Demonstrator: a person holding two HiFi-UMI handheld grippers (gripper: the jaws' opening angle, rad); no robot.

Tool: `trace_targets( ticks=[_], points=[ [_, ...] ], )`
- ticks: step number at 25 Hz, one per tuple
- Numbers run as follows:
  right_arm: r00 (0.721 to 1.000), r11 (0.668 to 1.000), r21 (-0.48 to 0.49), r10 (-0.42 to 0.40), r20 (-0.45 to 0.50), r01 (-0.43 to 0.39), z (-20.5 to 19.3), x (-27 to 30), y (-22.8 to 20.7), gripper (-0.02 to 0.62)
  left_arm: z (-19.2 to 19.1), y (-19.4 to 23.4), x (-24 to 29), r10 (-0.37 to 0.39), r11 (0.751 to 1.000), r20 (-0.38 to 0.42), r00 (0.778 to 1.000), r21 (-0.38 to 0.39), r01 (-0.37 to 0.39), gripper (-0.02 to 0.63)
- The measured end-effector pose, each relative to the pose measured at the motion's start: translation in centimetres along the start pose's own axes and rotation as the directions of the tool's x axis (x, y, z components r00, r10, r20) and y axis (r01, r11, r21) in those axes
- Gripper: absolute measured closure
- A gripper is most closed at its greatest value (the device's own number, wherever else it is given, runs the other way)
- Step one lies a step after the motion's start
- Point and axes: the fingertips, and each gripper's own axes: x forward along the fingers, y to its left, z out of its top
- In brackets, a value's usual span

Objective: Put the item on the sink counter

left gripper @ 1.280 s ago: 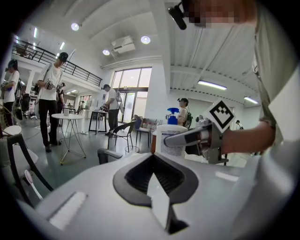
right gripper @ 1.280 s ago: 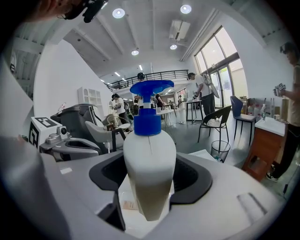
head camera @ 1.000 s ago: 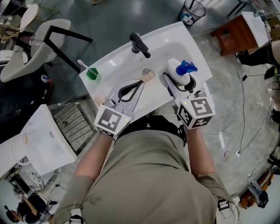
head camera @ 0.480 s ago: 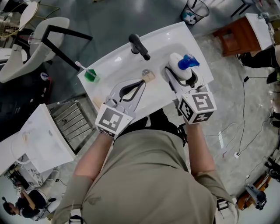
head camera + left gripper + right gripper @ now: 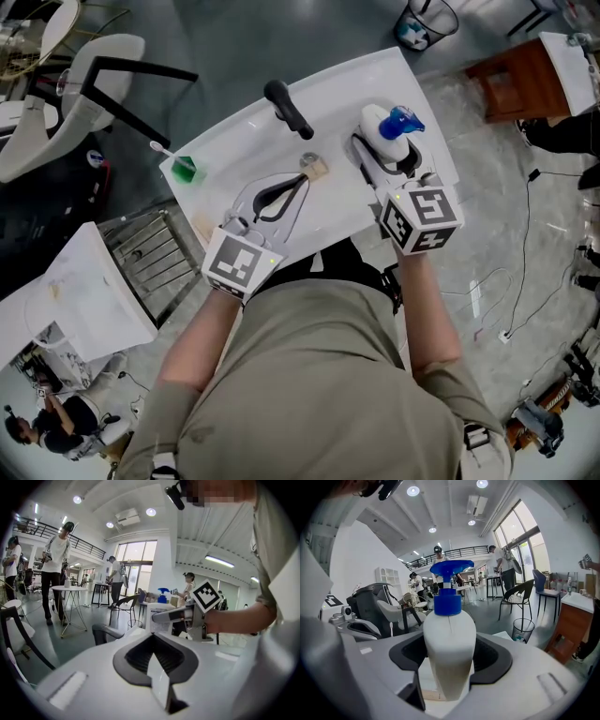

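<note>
Over right end of white sink tabletop [image 5: 234, 141]: bottle [image 5: 380, 141] with blue pump, upright, clamped in right claw [image 5: 382, 159]; contact with tabletop not discernible. Above basin [image 5: 323, 122]: left claw [image 5: 298, 183], pinched together, empty. Behind basin: black faucet [image 5: 288, 108]. At left end: green cup [image 5: 185, 171] with toothbrush [image 5: 157, 148].

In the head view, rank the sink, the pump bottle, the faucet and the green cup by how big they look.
1. sink
2. pump bottle
3. faucet
4. green cup
Bottle and faucet look close, and the held bottle may be nearer the camera, so that pair is unsure.
</note>
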Motion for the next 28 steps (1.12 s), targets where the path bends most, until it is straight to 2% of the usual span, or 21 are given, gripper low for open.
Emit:
trace_targets(
  ticks=[9, 28],
  points=[
    [1.0, 1.0, 0.0, 0.015, -0.019, -0.015, -0.4, 2.6, -3.3, 0.316, -1.5, 0.7, 2.2, 0.034, 0.999, -0.051, 0.998, -0.035, -0.036, 0.601],
    [0.999, 1.0, -0.014, 0.026, -0.044, -0.026, -1.2, 7.5, -9.0, 0.316, -2.6, 1.9, 5.3, 0.086, 0.992, -0.1, 0.991, -0.078, -0.094, 0.601]
  ],
)
